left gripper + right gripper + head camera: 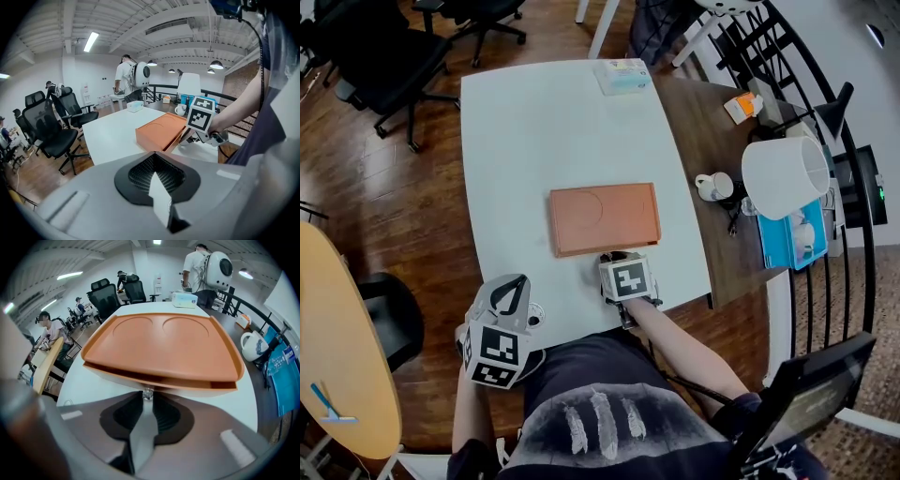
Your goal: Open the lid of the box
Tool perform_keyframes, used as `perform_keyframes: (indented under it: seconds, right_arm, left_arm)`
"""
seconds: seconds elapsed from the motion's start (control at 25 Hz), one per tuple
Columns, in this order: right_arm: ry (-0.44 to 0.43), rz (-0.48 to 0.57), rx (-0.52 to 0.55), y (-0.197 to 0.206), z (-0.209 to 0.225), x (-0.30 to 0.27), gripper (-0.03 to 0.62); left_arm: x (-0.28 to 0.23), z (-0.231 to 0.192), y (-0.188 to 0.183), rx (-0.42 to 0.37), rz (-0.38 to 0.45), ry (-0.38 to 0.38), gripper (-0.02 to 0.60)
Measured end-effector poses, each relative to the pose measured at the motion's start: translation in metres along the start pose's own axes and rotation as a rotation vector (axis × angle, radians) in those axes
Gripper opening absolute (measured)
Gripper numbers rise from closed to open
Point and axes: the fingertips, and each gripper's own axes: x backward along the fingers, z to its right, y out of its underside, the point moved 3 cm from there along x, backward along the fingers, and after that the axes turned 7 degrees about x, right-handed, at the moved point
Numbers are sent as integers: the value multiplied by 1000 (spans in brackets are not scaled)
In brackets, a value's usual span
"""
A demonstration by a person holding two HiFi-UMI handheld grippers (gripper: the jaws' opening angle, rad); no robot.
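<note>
A flat orange box lies in the middle of the white table. It fills the right gripper view and shows in the left gripper view. My right gripper is at the box's near edge. Its jaws are pinched together on the front edge of the lid, at a small shiny fitting. A dark gap runs between lid and base along the front. My left gripper hangs off the table's near left corner, its jaws together with nothing in them.
A tissue box sits at the table's far edge. On the brown table to the right are a white lamp shade, a mug and a blue box. Office chairs stand at the left, near a yellow round table.
</note>
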Motion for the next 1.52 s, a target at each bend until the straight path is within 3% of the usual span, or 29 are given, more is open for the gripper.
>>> perform_keyframes:
  seconds: [0.52,0.72,0.96,1.32,1.52]
  right_arm:
    - [-72,16,-8,46,-14,14,66]
    - [-117,-33,-37,70,-25,28,66]
    - [-101,-4,-29,75,-21,31,66]
    - [-102,-29,70,89,-19,26,64]
    - [-129,-40,54,102,-28,31,64]
  left_arm:
    - [-7,23,-5,-55,-7,21,17]
    - [-10,34,-3,-72,-18,33,17]
    - [-12,48,-5,-71,-9,80,17]
    - [-8,51,-4,-82,-17,49,17]
    - [-6,53,-4,-79,-21,45,17]
